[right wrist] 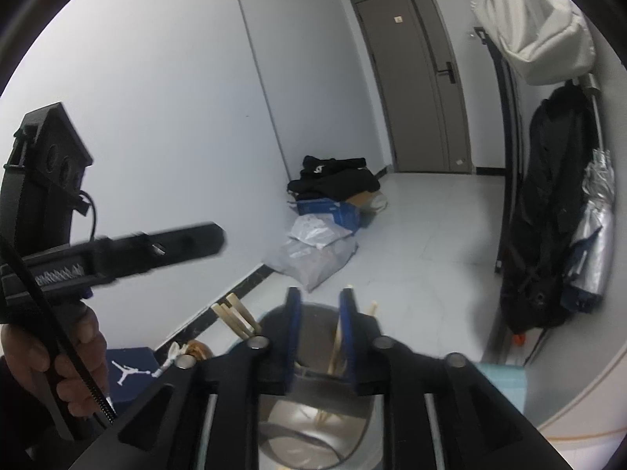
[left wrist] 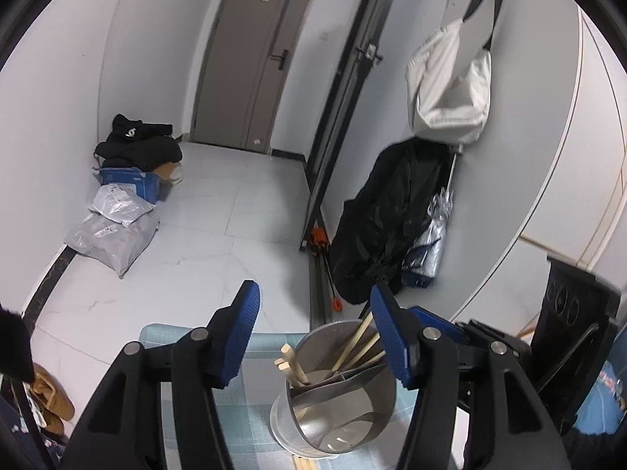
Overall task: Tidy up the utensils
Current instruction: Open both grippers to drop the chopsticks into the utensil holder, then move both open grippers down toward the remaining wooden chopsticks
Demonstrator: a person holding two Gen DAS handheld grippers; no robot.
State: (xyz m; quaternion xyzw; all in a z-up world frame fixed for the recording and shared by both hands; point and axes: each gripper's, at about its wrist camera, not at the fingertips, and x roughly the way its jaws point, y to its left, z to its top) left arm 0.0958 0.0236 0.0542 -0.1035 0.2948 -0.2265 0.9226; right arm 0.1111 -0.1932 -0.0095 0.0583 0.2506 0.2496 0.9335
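My left gripper [left wrist: 313,325] stands with its blue pads well apart and nothing pinched between them; its left pad [left wrist: 245,337] is over the checked cloth [left wrist: 254,423], its right pad [left wrist: 392,344] just at the rim of the steel holder [left wrist: 352,403]. The holder sits on that cloth, upright, split inside by a divider. Wooden chopsticks [left wrist: 366,337] lean in its far compartment, close against my right pad, though I cannot tell whether they touch it. A few thicker wooden handles [left wrist: 292,364] stick out at the holder's left side. My right gripper [right wrist: 321,333] is narrow but not closed, poised right over the holder's mouth [right wrist: 313,411]. One thin chopstick [right wrist: 336,348] stands in the gap between its pads, close to the right one; I cannot tell whether either pad presses on it. In the right wrist view a hand [right wrist: 55,372] grips the black handle of my left gripper at the left edge, with a blue shoe box [right wrist: 129,372] below it. Beyond lie a tiled floor [left wrist: 235,215], grey bags [left wrist: 113,227] and a closed door [left wrist: 254,58].
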